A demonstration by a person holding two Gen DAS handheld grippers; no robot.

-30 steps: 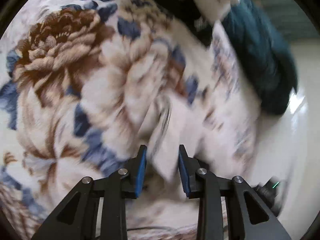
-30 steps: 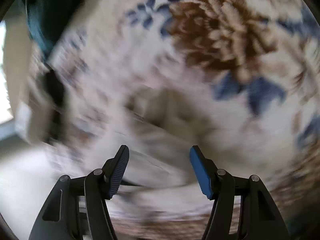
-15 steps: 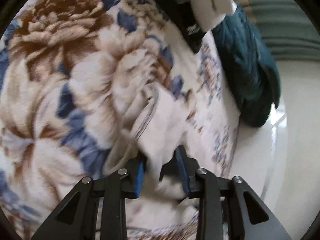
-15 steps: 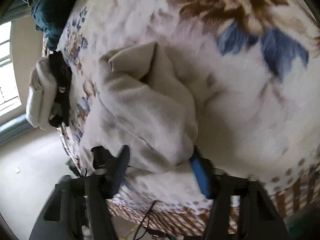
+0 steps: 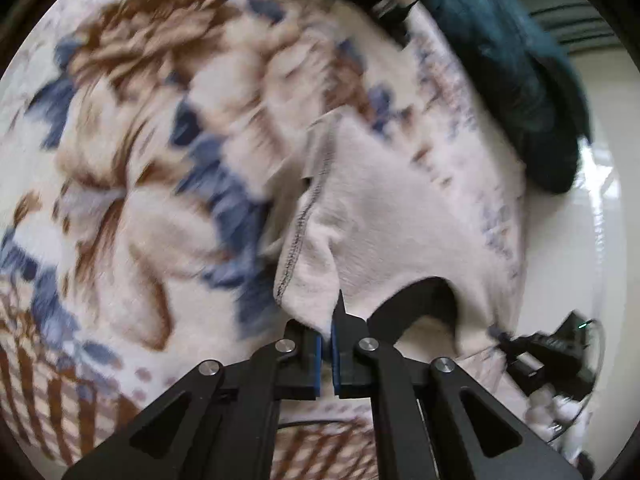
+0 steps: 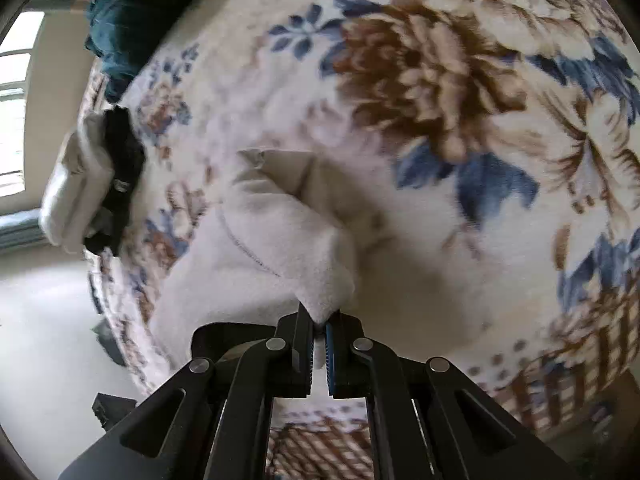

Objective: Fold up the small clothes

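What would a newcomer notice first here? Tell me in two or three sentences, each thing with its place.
First, the big brown and blue flowers of the floral blanket that fills both views. Next, the small cream garment lying near the blanket's edge, pinched at one corner by the right gripper and at another by the left gripper. Beyond it, at the far edge, lie a folded white and black pile and a dark teal cloth.

A cream garment point(image 5: 384, 216) with dark stitching lies on a white blanket point(image 6: 440, 128) with brown and blue flowers, a teal cloth point(image 5: 520, 60) at upper right of the left view.
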